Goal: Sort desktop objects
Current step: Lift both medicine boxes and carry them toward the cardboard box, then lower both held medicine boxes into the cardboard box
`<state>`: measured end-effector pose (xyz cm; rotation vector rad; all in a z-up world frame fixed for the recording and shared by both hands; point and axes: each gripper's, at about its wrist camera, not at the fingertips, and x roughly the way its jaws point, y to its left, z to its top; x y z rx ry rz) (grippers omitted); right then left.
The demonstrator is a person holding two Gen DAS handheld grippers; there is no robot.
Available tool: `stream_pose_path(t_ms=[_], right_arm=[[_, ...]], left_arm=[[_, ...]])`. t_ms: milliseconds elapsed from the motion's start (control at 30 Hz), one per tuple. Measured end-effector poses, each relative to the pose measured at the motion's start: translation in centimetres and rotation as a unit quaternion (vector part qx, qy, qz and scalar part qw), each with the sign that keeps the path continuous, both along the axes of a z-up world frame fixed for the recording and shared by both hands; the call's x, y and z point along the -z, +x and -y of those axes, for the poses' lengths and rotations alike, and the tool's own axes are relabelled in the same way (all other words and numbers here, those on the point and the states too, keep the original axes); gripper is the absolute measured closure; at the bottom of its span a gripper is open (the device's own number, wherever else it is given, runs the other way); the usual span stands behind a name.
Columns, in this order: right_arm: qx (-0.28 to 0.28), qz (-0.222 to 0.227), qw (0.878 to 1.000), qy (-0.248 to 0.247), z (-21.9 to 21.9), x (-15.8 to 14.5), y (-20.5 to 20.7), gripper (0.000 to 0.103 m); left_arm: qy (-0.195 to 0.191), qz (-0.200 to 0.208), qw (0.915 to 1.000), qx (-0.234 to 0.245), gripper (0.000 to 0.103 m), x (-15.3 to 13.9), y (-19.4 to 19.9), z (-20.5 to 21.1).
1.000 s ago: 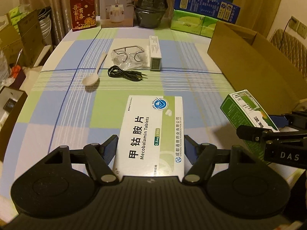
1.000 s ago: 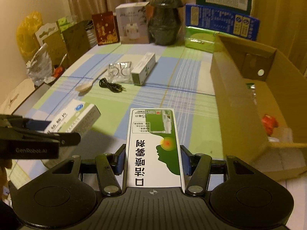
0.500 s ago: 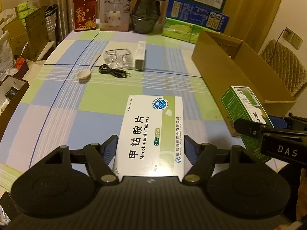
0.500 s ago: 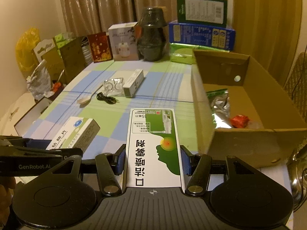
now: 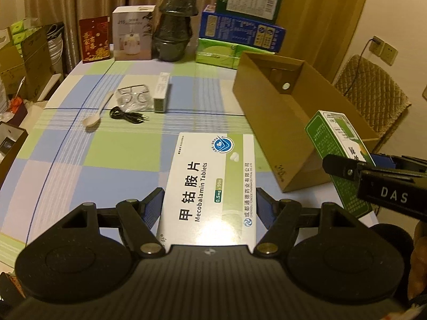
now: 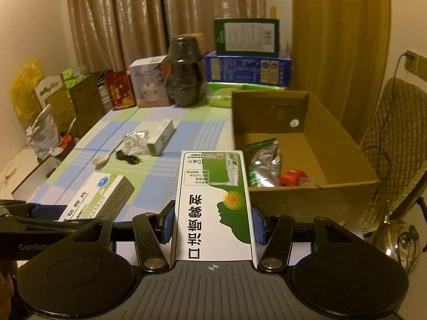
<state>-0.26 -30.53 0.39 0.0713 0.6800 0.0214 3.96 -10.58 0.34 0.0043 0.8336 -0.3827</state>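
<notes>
Risk of a clash between two loaded tools, above all. Left gripper (image 5: 208,197) pinching the white Mecobalamin tablet box (image 5: 210,176) by its long sides, fingers pressed onto the card, low centre of the left view, carried above the checked surface (image 5: 106,149) and just short of the open cardboard box (image 5: 267,122) at right. Right gripper (image 6: 213,213) clamped likewise on the green-and-white spray box (image 6: 213,202), centre of the right view, raised in front of the near wall of the same cardboard box. Both probably bound for one opening, hence likely to bump or block each other at the rim if brought in together; safer one at a time. Second hazard: catching the near wall with a carton's far end, from too low an approach, and shoving the cardboard box off its spot. Third: slipping, given light, smooth cartons gripped only toward the rear, with much of the length sticking out forward; a knock or a quick swing enough to twist one loose. Also possible: landing on the foil pouch (image 6: 264,162) and red packet (image 6: 292,178) already inside at the near end, and ending up askew. Upper left of the left view: spoon (image 5: 93,118), black cable (image 5: 128,116), clear blister pack (image 5: 133,96) and slim carton (image 5: 161,93), not yet sorted, well apart from both tools.
</notes>
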Motion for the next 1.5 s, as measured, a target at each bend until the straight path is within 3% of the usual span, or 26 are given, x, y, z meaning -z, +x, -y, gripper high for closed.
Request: stream_pose_path(t_ms=[733, 1500], right_arm=[[0.067, 0.026, 0.997, 0.003, 7.1, -2.4, -2.1, 0.05], [0.101, 0.022, 0.995, 0.001, 11.9, -2.4, -1.7, 0.05]], left_arm=[[-0.006, 0.01, 0.999, 0.044, 0.036, -2.1, -0.6, 5.4], [-0.027, 0.002, 0.9957, 0.088, 0.036, -2.9, 0.9, 11.7]])
